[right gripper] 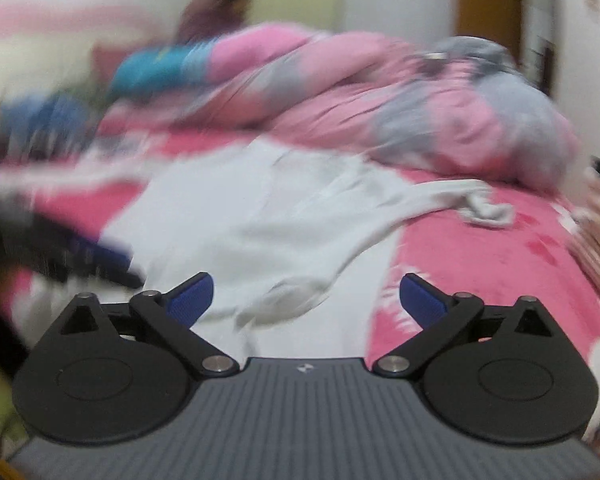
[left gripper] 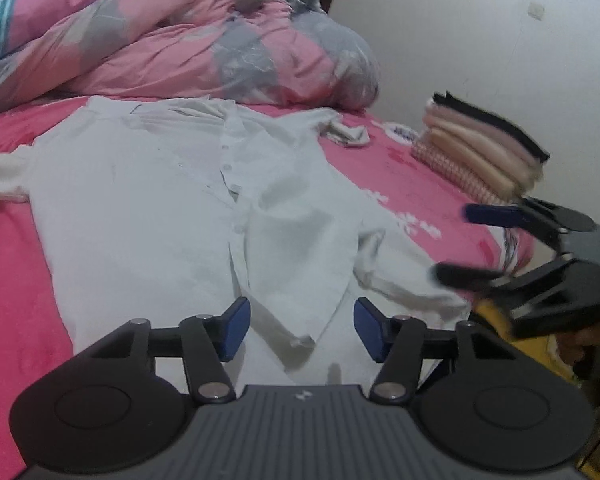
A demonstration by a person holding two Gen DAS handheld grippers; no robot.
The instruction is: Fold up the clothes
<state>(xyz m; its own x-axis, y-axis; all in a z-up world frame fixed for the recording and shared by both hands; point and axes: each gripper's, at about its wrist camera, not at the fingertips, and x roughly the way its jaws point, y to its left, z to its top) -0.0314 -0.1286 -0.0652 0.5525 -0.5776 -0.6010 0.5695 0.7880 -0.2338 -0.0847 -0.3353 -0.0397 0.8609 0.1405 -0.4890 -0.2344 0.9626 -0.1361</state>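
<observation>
A white button-up shirt lies spread front-up on the pink bed sheet, collar toward the far end and sleeves out to both sides. My left gripper hovers open over the shirt's lower hem, nothing between its blue pads. My right gripper shows at the right of the left wrist view, open, beside the shirt's right sleeve. In the blurred right wrist view the right gripper is open above the shirt, and the left gripper is a dark smear at the left.
A pink and grey duvet is heaped along the far side of the bed. A stack of folded clothes sits at the bed's right edge by the white wall. A person is at the far end, blurred.
</observation>
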